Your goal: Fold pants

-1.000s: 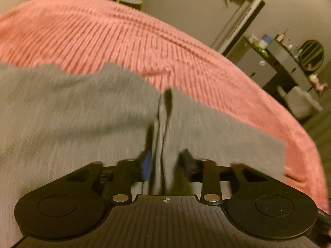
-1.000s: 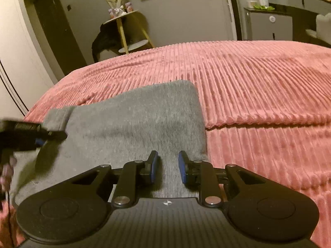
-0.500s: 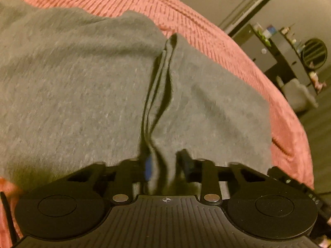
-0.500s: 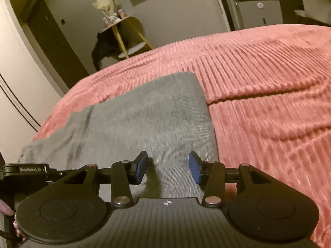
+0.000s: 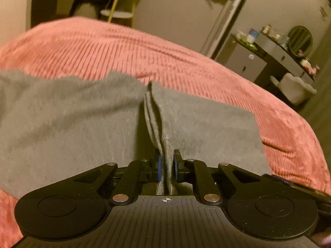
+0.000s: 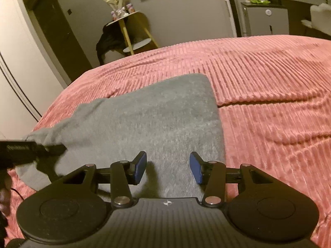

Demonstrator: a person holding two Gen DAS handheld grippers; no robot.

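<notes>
Grey pants [image 5: 68, 122] lie folded on a pink ribbed bedspread [image 5: 115, 45]. My left gripper [image 5: 166, 166] is shut on a pinched ridge of the pants' near edge, which runs away from the fingers as a raised fold. In the right wrist view the pants [image 6: 149, 119] lie flat as a rectangle. My right gripper [image 6: 168, 167] is open and empty just above their near edge. The left gripper [image 6: 31, 149] shows at the left, holding the pants' left end.
The bedspread [image 6: 269, 95] spreads wide to the right of the pants, with a crease across it. Beyond the bed stand a yellow-legged side table [image 6: 128, 26], a grey cabinet [image 6: 266, 20] and a white chair [image 5: 295, 86].
My right gripper has opened wide from nearly shut. My left gripper has tilted down and back up, still pinching the pants' edge, and its jaws have closed tighter on the fold.
</notes>
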